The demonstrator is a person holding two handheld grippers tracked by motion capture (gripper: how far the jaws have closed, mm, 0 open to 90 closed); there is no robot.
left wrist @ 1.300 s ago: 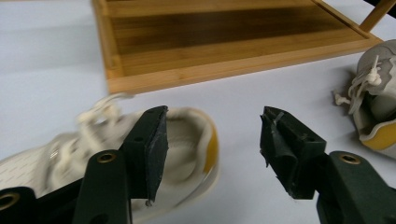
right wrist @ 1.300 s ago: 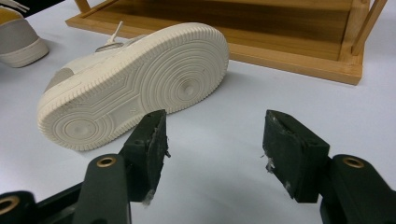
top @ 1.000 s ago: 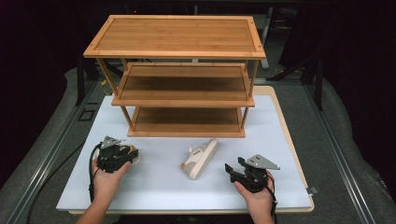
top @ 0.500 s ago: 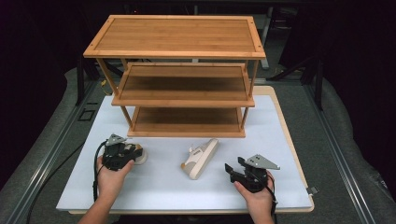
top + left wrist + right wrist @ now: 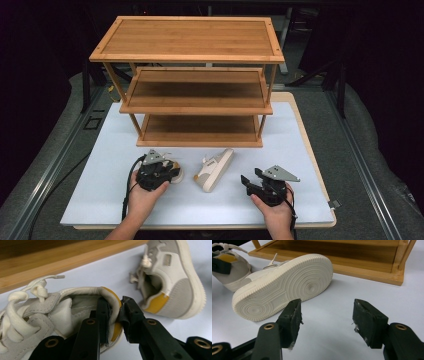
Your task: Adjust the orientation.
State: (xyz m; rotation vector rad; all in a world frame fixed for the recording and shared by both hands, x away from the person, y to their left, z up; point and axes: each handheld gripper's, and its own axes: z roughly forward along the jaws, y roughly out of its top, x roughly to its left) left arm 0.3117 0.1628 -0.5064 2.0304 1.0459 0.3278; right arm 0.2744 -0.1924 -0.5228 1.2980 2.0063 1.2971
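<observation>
Left gripper view: the held sneaker is a small low-top in off-white leather with suede-like grey panels, thick cream laces tied in a knot, and a mustard-yellow heel patch. The padded heel collar sits between the two black jaws of the left gripper, one jaw inside the shoe opening, the other against the outside of the heel; the jaws have just been closing and now pinch the collar. No brand mark or lettering can be read on this shoe.

The second sneaker lies just beside it on its side, matching in colour, with a grey heel panel, a yellow patch and a small grey side tab whose writing is too small to tell. In the right gripper view its sole faces the camera: cream rubber, moulded with concentric rings at heel and forefoot and a ribbed edge.

The right gripper rests near that sole, clear of it, jaws standing apart with nothing between them; the pads are worn and frayed.

In the high view both shoes lie on the pale blue-white table mat, in front of the three-tier bamboo shelf rack.
</observation>
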